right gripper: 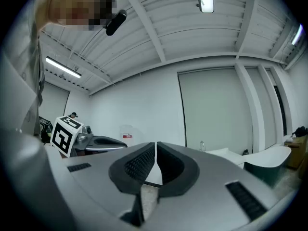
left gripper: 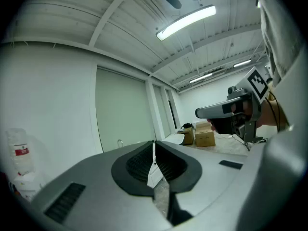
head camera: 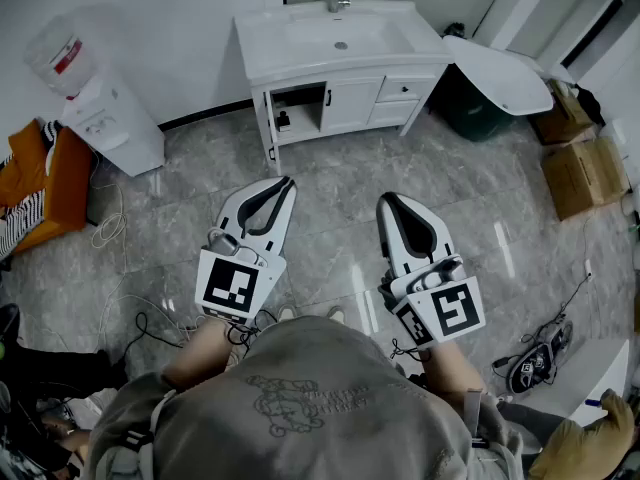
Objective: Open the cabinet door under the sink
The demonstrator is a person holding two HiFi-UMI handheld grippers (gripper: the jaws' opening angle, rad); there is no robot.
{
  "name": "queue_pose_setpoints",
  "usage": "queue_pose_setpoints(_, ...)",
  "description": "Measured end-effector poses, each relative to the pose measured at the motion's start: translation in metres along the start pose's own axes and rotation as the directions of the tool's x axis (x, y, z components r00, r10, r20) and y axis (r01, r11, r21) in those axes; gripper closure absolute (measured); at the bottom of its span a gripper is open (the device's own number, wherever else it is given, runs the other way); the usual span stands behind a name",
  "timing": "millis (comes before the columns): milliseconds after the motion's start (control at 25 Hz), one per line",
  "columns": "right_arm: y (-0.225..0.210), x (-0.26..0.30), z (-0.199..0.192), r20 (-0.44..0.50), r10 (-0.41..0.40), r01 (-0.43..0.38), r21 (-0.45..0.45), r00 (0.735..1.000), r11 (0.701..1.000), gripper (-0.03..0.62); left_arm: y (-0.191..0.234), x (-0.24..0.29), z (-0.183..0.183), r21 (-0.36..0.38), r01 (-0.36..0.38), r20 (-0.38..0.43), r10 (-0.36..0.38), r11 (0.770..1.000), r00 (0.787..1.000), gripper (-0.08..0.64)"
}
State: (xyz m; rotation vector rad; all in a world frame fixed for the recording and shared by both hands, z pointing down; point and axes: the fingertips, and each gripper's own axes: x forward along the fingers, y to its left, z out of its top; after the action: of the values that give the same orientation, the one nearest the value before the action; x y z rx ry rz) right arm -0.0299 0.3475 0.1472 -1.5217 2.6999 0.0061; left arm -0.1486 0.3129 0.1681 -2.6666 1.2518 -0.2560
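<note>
Seen from above, a person stands on a grey tiled floor (head camera: 330,183) holding a gripper in each hand, both aimed forward at a white cabinet (head camera: 405,88) that carries a sink (head camera: 340,38) against the far wall. The cabinet lies straight ahead and well apart from both tools, with only bare tile in between. The left gripper (head camera: 286,182) has its jaws pressed together at the tips with nothing between them. Its own view (left gripper: 154,148) confirms this, showing the dark ribbed pads meeting in a thin line. The right gripper (right gripper: 156,150) is likewise closed and empty, and in the head view it (head camera: 385,200) sits a little further back than the left. Each tool's long axis runs front to back, roughly square to the cabinet face. On that face, the left bay (head camera: 298,108) looks dark and already uncovered, with a small dark item inside. Beside it, a white door (head camera: 355,103) is shut, with a dark vertical handle (head camera: 328,96) at its left edge. That handle falls between the lines of the two grippers, somewhat closer to the left one, so the left hand seems better placed to reach it. Either gripper would have to travel forward and down, then spread its jaws to take the upright handle from the front.
</note>
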Motion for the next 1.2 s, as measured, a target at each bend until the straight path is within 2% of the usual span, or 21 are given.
queue_pose_setpoints(480,-0.013,-0.010,-0.003,0.012,-0.010,0.010,0.000,1.000,1.000,0.558,-0.025,0.012,0.000,0.026,0.043,-0.004,-0.043,0.999,0.999,0.532)
queue_pose_setpoints(880,-0.037,-0.040,-0.004,0.036,-0.013,0.012,0.028,0.999,1.000,0.558,-0.056,0.031,-0.001,0.027,0.044,-0.029,-0.044,0.999,0.999,0.532)
queue_pose_setpoints(1200,-0.064,-0.060,-0.011,0.022,0.028,-0.029,0.044,0.999,0.999,0.558,-0.080,0.054,0.007,0.037,0.002,-0.049,0.000,0.999,0.999,0.532)
